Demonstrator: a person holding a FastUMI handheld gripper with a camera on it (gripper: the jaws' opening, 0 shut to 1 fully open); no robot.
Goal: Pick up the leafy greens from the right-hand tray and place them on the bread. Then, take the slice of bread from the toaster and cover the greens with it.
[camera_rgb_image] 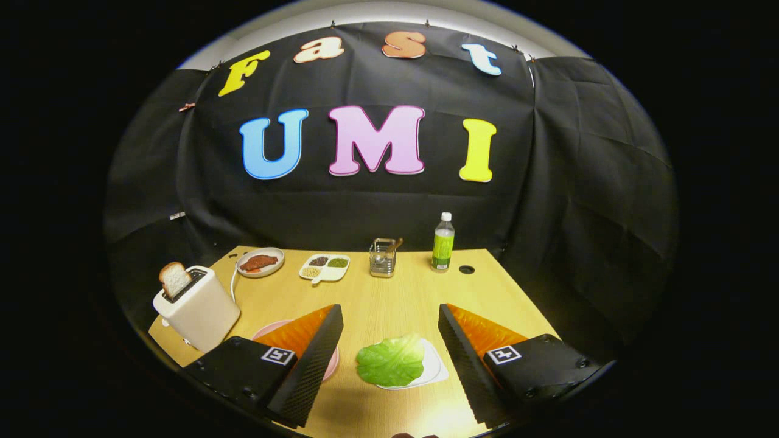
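A green leafy piece (390, 360) lies on a small white tray (433, 367) on the wooden table, between my two fingers and below them. My gripper (391, 310) hangs above the table, open wide, with nothing between its fingers. A pink plate (272, 330) lies mostly hidden behind the left finger (313, 359); what rests on it is hidden. To the left stands a cream toaster (201, 310) with a slice of bread (174, 278) sticking up out of its slot.
At the table's back sit a plate with a reddish meat slice (260, 263), a white divided dish of condiments (324, 267), a metal holder (383, 257) and a green-labelled bottle (443, 243). A cable hole (467, 269) lies near the bottle.
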